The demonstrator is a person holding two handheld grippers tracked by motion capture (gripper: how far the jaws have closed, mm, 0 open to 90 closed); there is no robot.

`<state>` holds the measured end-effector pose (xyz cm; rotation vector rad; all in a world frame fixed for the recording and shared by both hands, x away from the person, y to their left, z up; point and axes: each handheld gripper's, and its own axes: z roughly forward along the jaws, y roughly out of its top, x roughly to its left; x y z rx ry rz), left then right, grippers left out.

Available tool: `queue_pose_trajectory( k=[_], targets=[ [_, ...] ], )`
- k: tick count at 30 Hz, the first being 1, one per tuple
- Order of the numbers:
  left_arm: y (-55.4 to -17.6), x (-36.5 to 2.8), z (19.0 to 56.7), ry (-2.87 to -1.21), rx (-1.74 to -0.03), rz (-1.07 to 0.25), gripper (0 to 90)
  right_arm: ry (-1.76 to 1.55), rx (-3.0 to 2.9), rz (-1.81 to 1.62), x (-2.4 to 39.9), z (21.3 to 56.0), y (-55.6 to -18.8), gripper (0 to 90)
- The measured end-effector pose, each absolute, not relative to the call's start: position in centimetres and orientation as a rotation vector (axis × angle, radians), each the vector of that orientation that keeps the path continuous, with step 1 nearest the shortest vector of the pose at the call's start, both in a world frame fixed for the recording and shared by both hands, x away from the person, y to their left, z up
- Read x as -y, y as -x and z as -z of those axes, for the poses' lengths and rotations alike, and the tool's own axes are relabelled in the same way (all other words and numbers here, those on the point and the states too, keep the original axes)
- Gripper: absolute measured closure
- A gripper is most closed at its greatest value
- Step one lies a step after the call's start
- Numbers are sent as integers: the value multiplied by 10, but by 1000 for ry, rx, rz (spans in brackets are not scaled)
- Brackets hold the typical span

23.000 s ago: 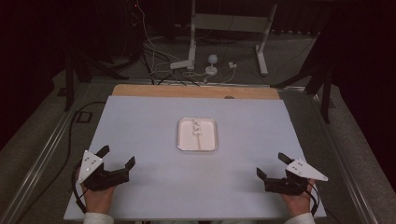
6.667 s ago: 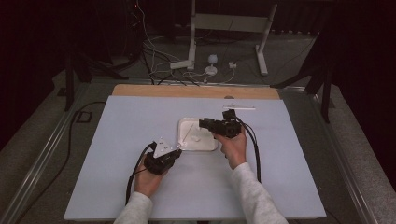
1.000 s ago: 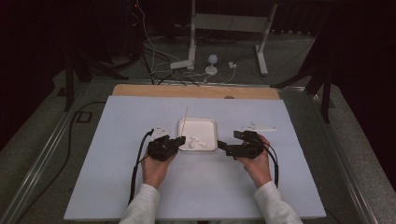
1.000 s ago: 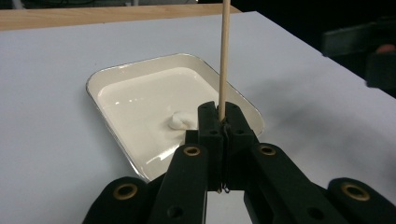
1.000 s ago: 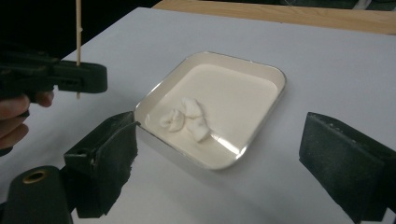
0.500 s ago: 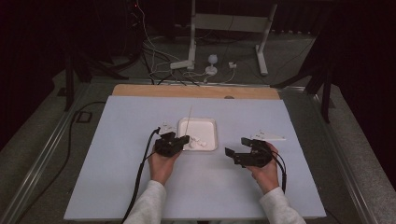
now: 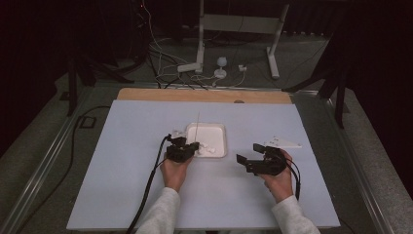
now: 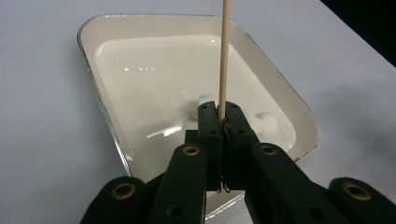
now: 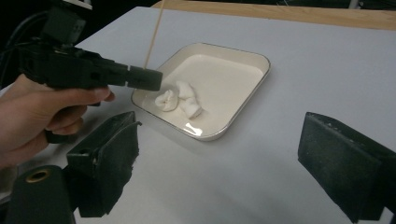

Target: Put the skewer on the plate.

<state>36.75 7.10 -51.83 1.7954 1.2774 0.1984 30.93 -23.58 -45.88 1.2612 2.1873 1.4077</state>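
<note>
I hold the thin wooden skewer upright, clamped in my left gripper, just above the white marshmallow pieces in the shallow cream rectangular tray; next it calls for pressing its hidden lower end straight down into one piece, while my right gripper waits wide and empty beside the tray.

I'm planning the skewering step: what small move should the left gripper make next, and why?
Probably lower the left gripper a little, steering the skewer onto the white pieces in the tray. Its jaws are shut on the skewer just above them; the right gripper waits open.
</note>
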Motion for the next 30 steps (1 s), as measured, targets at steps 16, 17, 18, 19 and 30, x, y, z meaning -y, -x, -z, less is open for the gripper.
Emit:
queue_pose_trajectory(
  k=[16, 17, 18, 19, 30],
  targets=[
    [-365, -66, 518, -1730, -1257, -139, 604, -1258, -2178, -1420, 237, 456, -307, 130],
    [-364, -67, 517, -1718, -1254, -136, 587, -1258, -2177, -1419, 237, 456, -307, 130],
    [-364, -68, 515, -1713, -1250, -138, 572, -1258, -2177, -1419, 237, 456, -307, 130],
    [-363, -69, 513, -1709, -1245, -142, 552, -1257, -2176, -1420, 237, 456, -307, 130],
    [-352, -95, 485, -1663, -1177, -204, 288, -1241, -2179, -1426, 239, 457, -304, 125]
  ],
)
